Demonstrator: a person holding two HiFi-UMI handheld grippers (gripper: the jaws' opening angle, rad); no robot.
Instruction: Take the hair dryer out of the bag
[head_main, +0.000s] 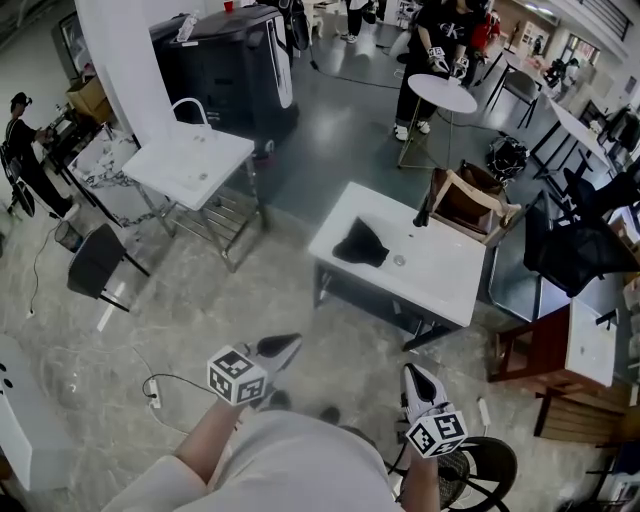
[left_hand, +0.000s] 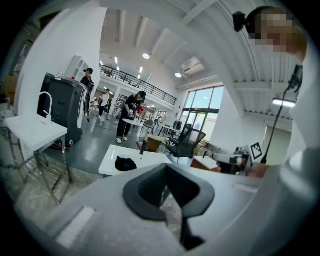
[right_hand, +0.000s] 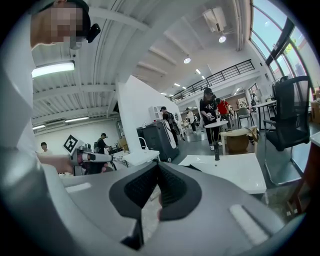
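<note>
A black bag (head_main: 360, 245) lies crumpled on the white sink-top table (head_main: 440, 275), beside its dark faucet (head_main: 424, 205). No hair dryer shows. My left gripper (head_main: 288, 345) and right gripper (head_main: 412, 373) are both shut and empty. They are held low in front of my body, well short of the table. In the left gripper view the bag (left_hand: 125, 163) sits on the table (left_hand: 107, 160) beyond the closed jaws, and the right gripper (left_hand: 235, 160) shows at the right. The right gripper view looks past its closed jaws at the table (right_hand: 235, 172), with the left gripper (right_hand: 92, 157) at the left.
A second white sink table (head_main: 190, 160) and a dark machine (head_main: 235, 65) stand at the back left. An open box (head_main: 470, 205), a black office chair (head_main: 570, 250) and a brown table (head_main: 545, 350) crowd the right. A person stands at a round table (head_main: 443, 93). A cable (head_main: 160, 385) lies on the floor.
</note>
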